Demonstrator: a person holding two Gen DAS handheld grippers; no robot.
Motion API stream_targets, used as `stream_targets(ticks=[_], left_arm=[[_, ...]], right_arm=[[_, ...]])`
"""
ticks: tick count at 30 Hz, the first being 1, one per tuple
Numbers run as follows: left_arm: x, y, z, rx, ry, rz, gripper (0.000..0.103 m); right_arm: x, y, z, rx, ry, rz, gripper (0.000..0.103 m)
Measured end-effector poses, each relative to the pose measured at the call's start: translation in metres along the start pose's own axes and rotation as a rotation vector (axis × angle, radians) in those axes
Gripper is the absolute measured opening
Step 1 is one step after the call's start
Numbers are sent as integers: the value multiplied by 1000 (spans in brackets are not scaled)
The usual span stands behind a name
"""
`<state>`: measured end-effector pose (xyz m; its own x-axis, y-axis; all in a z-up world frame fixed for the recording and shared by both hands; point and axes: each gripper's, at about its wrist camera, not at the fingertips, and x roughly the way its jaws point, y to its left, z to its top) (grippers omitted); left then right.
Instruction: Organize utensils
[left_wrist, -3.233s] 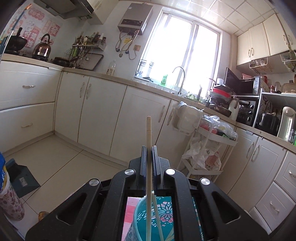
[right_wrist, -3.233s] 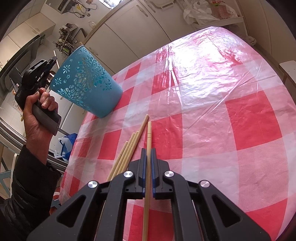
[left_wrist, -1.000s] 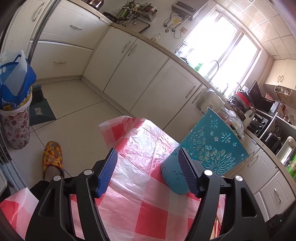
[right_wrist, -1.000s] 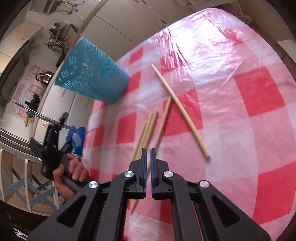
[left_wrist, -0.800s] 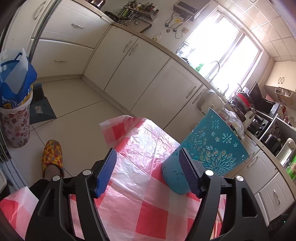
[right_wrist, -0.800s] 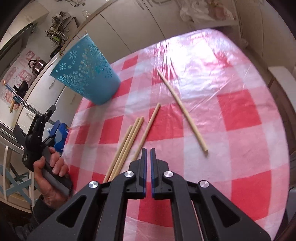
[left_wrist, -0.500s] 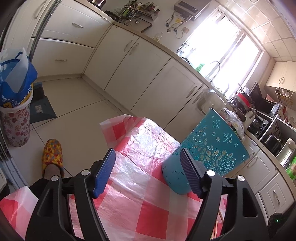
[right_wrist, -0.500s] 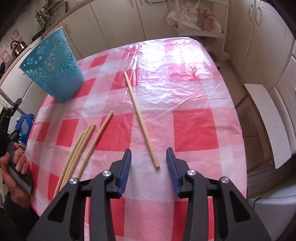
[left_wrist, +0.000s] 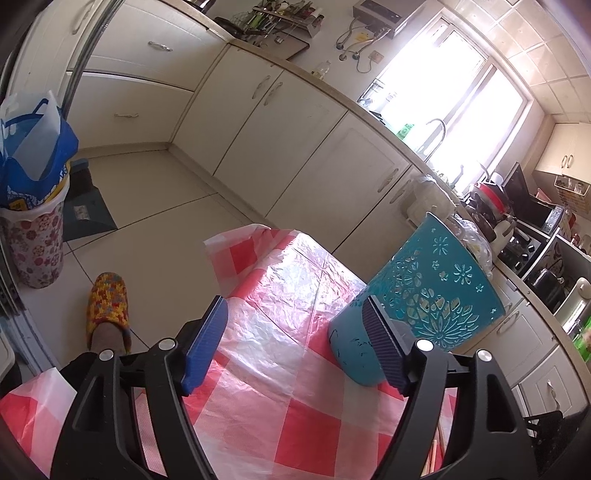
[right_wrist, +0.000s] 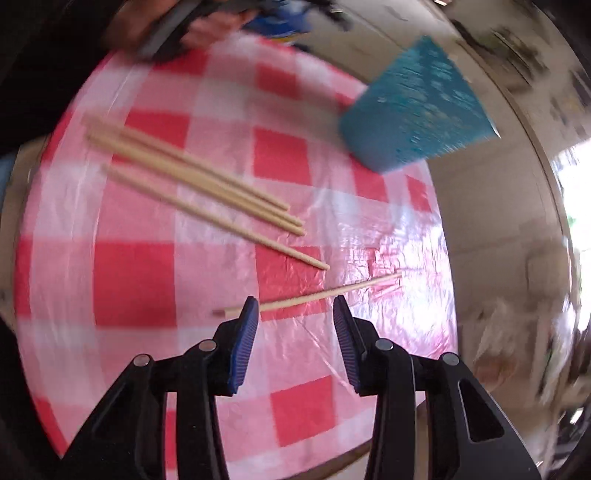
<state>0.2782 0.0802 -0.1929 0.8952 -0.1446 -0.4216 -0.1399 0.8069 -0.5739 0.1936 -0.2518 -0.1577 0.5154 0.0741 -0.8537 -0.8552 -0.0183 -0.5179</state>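
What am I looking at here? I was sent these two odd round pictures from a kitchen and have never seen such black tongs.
There is no machine: a person holds a two-finger claw in each hand, and each claw carries a wide-angle camera looking along its fingers. One picture is from the left claw, which is wide open and empty beside a teal cutout cup on the red checked tablecloth. The other, blurred, is from the right claw, also open and empty; its jaws have just opened. It points down at five wooden chopsticks lying loose, the nearest chopstick just beyond its tips. At the top edge the person's other hand shows.
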Motion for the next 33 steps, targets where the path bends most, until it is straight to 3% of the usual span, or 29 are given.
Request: stream_targets(ticks=[4, 7, 9, 11, 13, 15, 17, 20, 22, 24, 27, 29, 30, 32, 33], left_arm=[[2, -1, 0, -3, 5, 12, 72], [3, 0, 0, -5, 8, 21, 73], [4, 0, 0, -7, 11, 25, 73], [5, -1, 0, -4, 13, 32, 74], [5, -2, 0, -3, 13, 37, 75], [6, -2, 0, -3, 15, 40, 76], [6, -3, 0, -1, 19, 43, 76], [6, -3, 0, -1, 20, 50, 76], [7, -4, 0, 0, 21, 55, 76], [7, -4, 0, -1, 23, 61, 77], [7, -3, 0, -1, 24, 67, 77], [7, -3, 1, -4, 25, 68, 77], [8, -3, 1, -4, 25, 68, 77], [7, -3, 1, -4, 23, 64, 78], [7, -2, 1, -6, 22, 62, 78]], right_arm=[[13, 4, 5, -235, 11, 79, 41], [21, -2, 5, -286, -11, 149, 41], [26, -16, 8, -220, -29, 219, 43], [35, -38, 6, -99, -20, 342, 43], [53, -63, 4, 111, 32, 489, 43], [59, -82, -4, 272, -4, 579, 45], [59, -83, -9, 272, -23, 569, 45], [48, -62, -8, 34, -69, 402, 47], [43, -51, -4, -110, -90, 341, 53], [46, -51, 3, -189, -68, 352, 61], [54, -53, 14, -297, -2, 401, 64], [63, -58, 19, -307, 47, 459, 67], [74, -65, 18, -290, 91, 482, 75], [102, -84, 11, -131, 257, 554, 87], [109, -94, 7, -31, 285, 574, 91]])
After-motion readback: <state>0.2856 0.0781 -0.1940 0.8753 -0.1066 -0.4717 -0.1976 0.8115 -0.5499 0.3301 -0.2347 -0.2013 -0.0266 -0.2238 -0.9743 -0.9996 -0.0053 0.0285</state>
